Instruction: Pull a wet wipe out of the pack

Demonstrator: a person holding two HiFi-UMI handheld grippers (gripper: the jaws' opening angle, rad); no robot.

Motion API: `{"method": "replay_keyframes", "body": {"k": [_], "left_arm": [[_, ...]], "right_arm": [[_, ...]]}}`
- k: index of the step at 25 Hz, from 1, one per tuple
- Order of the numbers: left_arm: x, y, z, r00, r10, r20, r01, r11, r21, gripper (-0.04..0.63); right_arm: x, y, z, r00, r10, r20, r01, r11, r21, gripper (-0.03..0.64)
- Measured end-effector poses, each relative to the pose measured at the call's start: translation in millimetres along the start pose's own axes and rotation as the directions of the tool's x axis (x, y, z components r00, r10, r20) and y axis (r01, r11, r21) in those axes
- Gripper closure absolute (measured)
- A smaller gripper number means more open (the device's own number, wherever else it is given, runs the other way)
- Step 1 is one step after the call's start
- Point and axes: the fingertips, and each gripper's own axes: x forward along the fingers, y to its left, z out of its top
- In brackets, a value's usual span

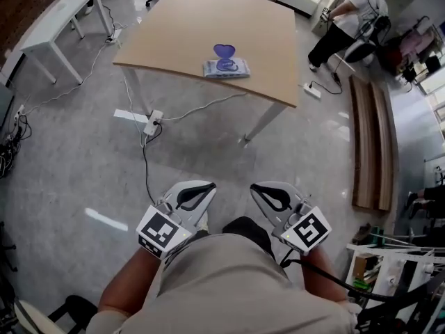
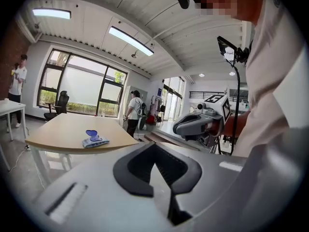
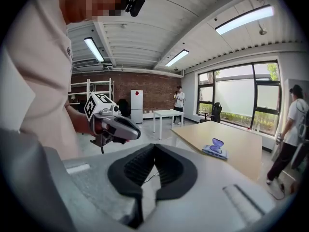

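We held the left gripper and the right gripper low and close to the body, side by side. Each had its jaws pressed together on nothing. The wet wipe pack lay well apart from both, on the far wooden table, near its near edge, with its purple lid standing open. From here we could not tell whether a wipe tip stuck out. Risks as we judged them: the pack looked light and loose, so a one-gripper pull might lift or drag it off the edge unless the other gripper pinned it, and a chain of wipes might follow the first. A cable and power strip crossed the floor between us and the table, a tripping risk on the approach. A person stood far right, beyond the table; planks lay right.
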Motion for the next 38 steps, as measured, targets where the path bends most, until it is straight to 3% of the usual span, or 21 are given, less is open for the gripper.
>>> {"method": "replay_keyframes", "body": {"k": [8,12,19,28,34,38], "left_arm": [[32.6,59.6,4.9,0.998,0.065,-0.013,-0.065,0.998,0.007,0.592],[76.5,94.9,23.1,0.995,0.098,-0.024,-0.098,0.995,0.033,0.592],[161.4,152.6,54.4,0.985,0.159,-0.063,-0.159,0.987,0.015,0.592],[264.0,220.8,83.4,0.975,0.208,-0.075,-0.207,0.978,0.011,0.592],[298.3,272.4,73.6,0.970,0.208,-0.124,-0.212,0.977,-0.023,0.592],[317.3,309.1,69.8,0.971,0.177,-0.161,-0.180,0.984,-0.004,0.592]], "right_arm": [[43.1,-53.9,-1.0,0.999,0.049,-0.002,-0.049,0.999,-0.017,0.615],[59.2,-112.1,-0.2,0.997,0.069,0.020,-0.069,0.997,-0.025,0.615],[85.1,-227.6,13.5,0.990,0.129,0.059,-0.125,0.990,-0.064,0.614],[112.4,-352.1,1.2,0.983,0.181,0.041,-0.179,0.983,-0.052,0.614],[140.2,-396.9,-11.8,0.984,0.179,0.007,-0.179,0.984,-0.004,0.614],[171.0,-423.2,-12.6,0.988,0.153,-0.032,-0.153,0.988,0.001,0.614]]}}
